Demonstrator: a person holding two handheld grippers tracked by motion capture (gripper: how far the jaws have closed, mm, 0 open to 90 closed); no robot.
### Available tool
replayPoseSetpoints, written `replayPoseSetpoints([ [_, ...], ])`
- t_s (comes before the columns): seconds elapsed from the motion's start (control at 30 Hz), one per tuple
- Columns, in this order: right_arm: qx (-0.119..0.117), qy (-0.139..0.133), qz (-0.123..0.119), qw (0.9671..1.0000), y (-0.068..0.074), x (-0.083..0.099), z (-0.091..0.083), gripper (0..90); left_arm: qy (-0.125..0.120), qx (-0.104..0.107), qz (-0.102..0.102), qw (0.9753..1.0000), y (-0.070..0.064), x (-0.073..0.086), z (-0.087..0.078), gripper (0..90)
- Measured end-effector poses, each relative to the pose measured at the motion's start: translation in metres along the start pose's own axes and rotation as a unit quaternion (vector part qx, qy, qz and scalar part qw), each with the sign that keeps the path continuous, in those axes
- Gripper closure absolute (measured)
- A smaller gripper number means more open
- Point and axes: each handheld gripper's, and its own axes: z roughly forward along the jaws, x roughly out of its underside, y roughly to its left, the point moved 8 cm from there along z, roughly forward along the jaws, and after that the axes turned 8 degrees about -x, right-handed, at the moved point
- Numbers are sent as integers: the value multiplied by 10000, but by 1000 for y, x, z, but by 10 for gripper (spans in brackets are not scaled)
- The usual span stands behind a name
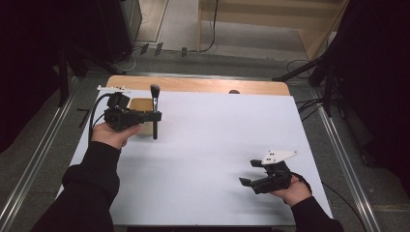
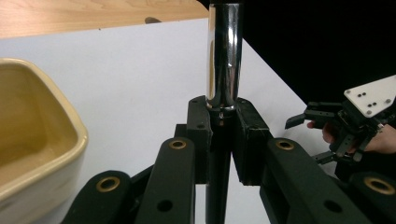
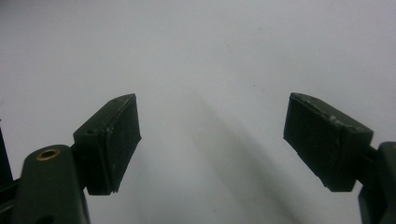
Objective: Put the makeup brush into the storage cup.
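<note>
The left gripper (image 1: 153,116) clamps a brush (image 1: 154,110) upright beside the far-left beige dish (image 1: 139,104), likely lowering in next, while the right gripper (image 1: 252,172) idles wide apart.

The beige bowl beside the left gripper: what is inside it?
The beige bowl shows bare inner wall, with nothing visible inside. Its bottom is cut off. The left gripper holds the brush beside it.

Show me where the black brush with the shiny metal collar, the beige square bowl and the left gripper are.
Black brush with shiny metal collar (image 2: 224,60), left gripper view, on the metal collar.
Beige square bowl (image 2: 70,122), left gripper view, on its rim corner.
Left gripper (image 1: 154,116), high view, between its fingertips.
</note>
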Motion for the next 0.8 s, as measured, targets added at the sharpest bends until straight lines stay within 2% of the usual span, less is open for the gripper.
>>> replayPoseSetpoints([
  [0.23,-21,5,-22,10000,0,0,1,198,-149,-76,2,9999,7,-11,0,791],
  [0.5,-37,4,-12,10000,1,0,1,198,-131,-157,-30,9998,15,-23,2,791],
  [0.63,-50,-14,-26,10000,1,-1,1,198,-157,-270,-61,9995,22,-35,1,791],
  [0.8,-53,-21,-33,10000,1,-1,1,198,-229,-442,-6,9988,29,-46,-3,791],
])
